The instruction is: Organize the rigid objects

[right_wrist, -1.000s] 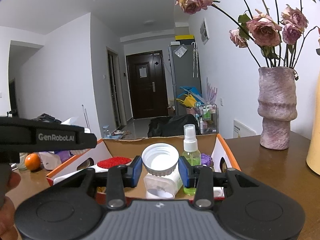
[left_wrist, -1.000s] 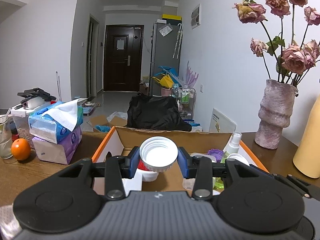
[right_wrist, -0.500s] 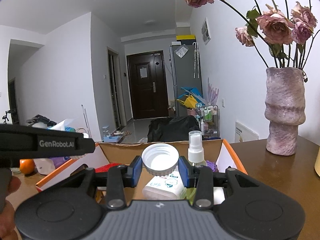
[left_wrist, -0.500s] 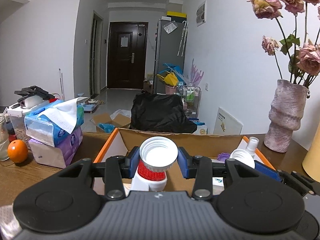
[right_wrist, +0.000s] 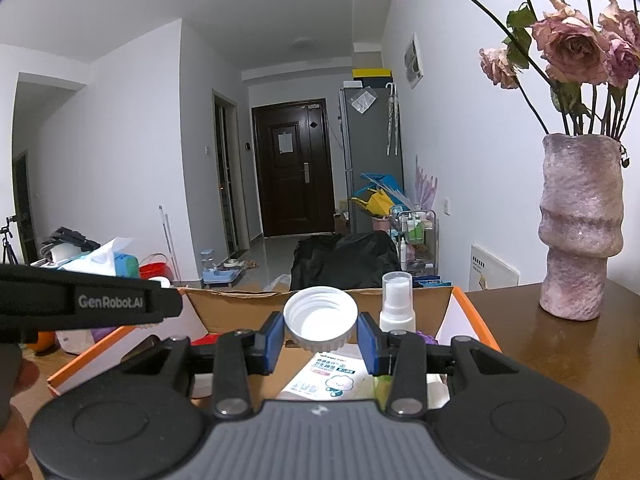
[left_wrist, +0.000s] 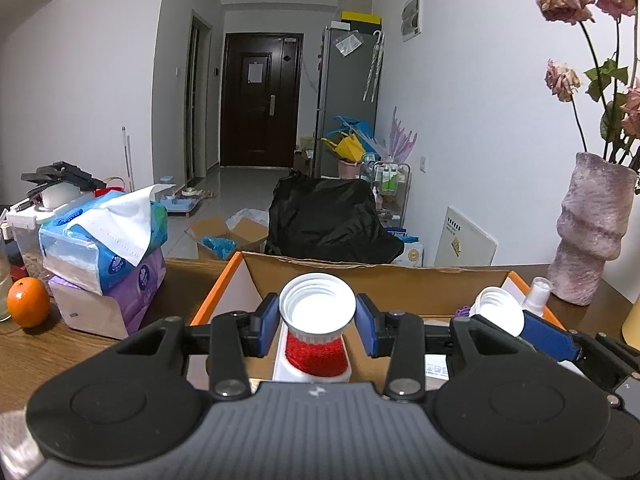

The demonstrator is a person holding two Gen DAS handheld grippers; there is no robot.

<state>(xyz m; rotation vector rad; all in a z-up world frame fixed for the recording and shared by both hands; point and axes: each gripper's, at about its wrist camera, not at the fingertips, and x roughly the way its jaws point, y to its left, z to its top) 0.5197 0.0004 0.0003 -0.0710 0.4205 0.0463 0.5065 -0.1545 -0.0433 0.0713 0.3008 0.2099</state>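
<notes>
My left gripper point(left_wrist: 317, 318) is shut on a white screw cap point(left_wrist: 317, 307), open side facing the camera, held over an open cardboard box point(left_wrist: 372, 276) with orange edges. Below the cap in the box stands a white item with a red top point(left_wrist: 316, 354). My right gripper point(right_wrist: 320, 334) is shut on a second white screw cap point(right_wrist: 320, 318) over the same box point(right_wrist: 466, 308). That cap and gripper also show in the left wrist view point(left_wrist: 500, 312). A spray bottle point(right_wrist: 397, 302) and a white labelled pack point(right_wrist: 332, 376) sit in the box.
A pink vase with dried roses point(right_wrist: 580, 224) stands on the brown table at the right. Stacked tissue packs point(left_wrist: 104, 252) and an orange point(left_wrist: 27, 307) sit at the left. The left gripper's body point(right_wrist: 80, 304) crosses the right wrist view at the left.
Both grippers have lifted a little and drawn back with their caps. The box contents sit lower in both views. The right gripper has shifted further right in the left wrist view.
</notes>
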